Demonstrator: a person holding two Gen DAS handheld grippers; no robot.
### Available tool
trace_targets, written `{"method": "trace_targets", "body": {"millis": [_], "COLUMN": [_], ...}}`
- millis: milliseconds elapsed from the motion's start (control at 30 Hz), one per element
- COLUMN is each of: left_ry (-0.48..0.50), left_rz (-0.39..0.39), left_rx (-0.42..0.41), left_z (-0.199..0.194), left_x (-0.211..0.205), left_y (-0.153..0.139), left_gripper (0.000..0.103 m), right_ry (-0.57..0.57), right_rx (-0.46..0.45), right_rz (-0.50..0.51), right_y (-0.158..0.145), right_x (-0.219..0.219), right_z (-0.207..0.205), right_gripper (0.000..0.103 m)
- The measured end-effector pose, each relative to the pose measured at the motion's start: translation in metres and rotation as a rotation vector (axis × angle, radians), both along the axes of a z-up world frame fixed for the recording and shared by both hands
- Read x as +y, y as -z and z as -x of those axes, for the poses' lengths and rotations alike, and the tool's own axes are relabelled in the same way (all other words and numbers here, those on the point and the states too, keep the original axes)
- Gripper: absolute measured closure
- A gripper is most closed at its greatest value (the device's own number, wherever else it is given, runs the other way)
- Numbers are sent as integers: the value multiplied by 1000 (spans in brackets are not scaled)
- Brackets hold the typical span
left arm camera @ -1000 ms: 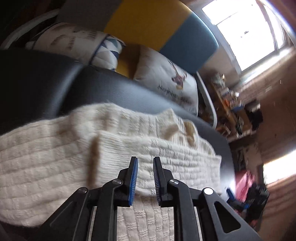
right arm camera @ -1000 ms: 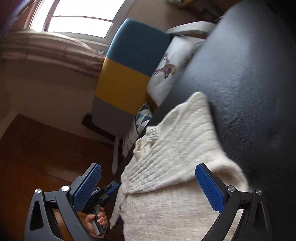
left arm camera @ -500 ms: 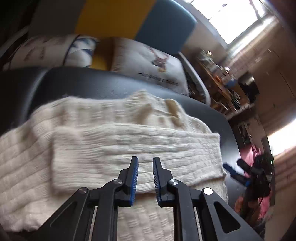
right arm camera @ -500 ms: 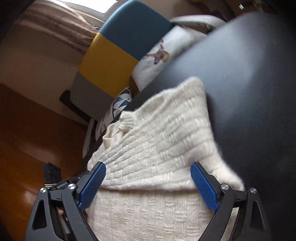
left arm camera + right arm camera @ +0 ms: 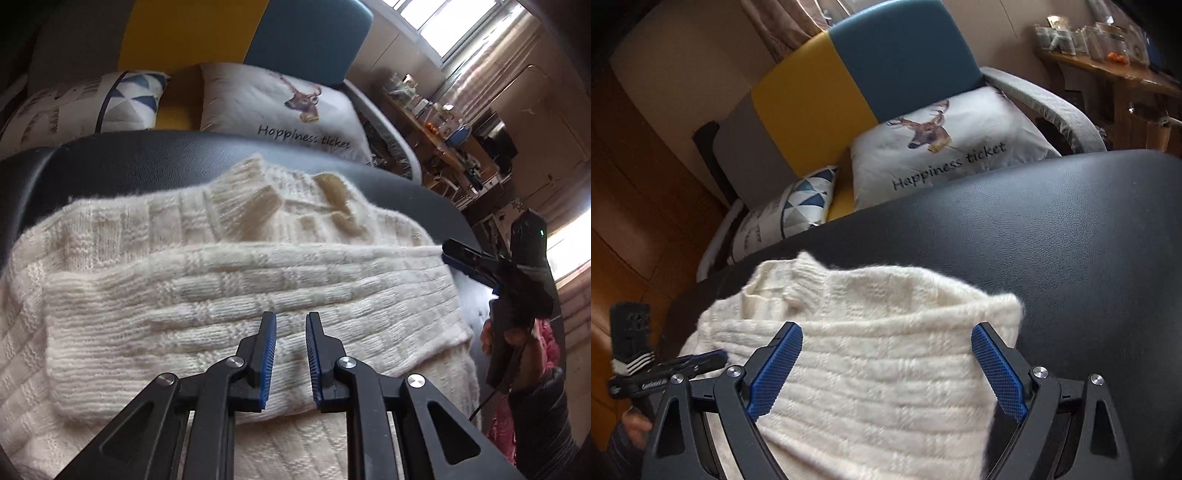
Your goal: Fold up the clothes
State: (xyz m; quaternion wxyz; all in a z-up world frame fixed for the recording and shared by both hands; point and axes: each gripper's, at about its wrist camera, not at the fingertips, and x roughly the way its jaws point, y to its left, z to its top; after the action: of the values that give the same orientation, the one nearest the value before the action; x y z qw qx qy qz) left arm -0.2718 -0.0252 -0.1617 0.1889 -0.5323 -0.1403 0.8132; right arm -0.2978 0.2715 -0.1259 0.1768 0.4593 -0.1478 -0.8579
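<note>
Sweater: a cream knit sweater (image 5: 229, 295) lies on the black padded surface (image 5: 1052, 236), collar at the far edge, a sleeve folded across the chest as a flat band.
Folded band: its near edge runs just ahead of both grippers; the fold looks even, with little bunching.
Left gripper: the left gripper (image 5: 290, 354) hovers over the band's near edge, jaws narrowed to a slim gap with no knit between them, holding nothing.
Right gripper: the right gripper (image 5: 886, 369) has its jaws spread wide over the sweater's right side, empty.
Step in hand: probably taking hold for the next fold.
Doing it well: pinch both layers together at matching points so the band does not slide; lift low and evenly, since the loose knit will likely stretch and sag.
Risk: the sweater sits near the surface's left edge, so a pull that way could drag it off.
Beyond: a deer-print cushion (image 5: 953, 147) on a chair behind.
</note>
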Motion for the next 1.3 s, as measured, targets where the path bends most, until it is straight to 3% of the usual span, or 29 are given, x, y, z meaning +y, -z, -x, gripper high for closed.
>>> {"method": "trace_targets", "body": {"millis": [67,300,433,533,667,800,933,1167,1300], "left_ry": [-7,-74,-192,-312,-592,-891,-1189,-1319,-1348], "left_rz": [-28,-148,-275,-357,-427,-429,-425,-499,-527], "left_rx": [-7,-25,-31,6,36,52,68,19,9], "left_z": [-2,-8,-37,-84,-168,-253,-339,-350,-338], "left_x": [-4,-22,-63,-116,-216,-312,-407,-466,-469], "left_y": [7,14,0,-12,-13,-6,1,27,33], "left_gripper": [88,91,85,84,81,76,75,72,72], "right_ry": [7,-48,-42,0,-47,-169,-258,-299,-294], "right_rx": [-35,7,-7,25,95,90,65,13,12], "right_rz": [-59,-278,-318,-298,-127,-49,-41,-38,-52], "right_y": [11,22,16,-7,-37,-32,-18,-2,-8], "right_x": [-2,-28,-33,-34,-55,-102,-150,-198,-203], "right_z": [11,13,12,-2,-52,-108,-151,-187,-194], "right_gripper": [9,2,2,2,0,0,0,0,0]}}
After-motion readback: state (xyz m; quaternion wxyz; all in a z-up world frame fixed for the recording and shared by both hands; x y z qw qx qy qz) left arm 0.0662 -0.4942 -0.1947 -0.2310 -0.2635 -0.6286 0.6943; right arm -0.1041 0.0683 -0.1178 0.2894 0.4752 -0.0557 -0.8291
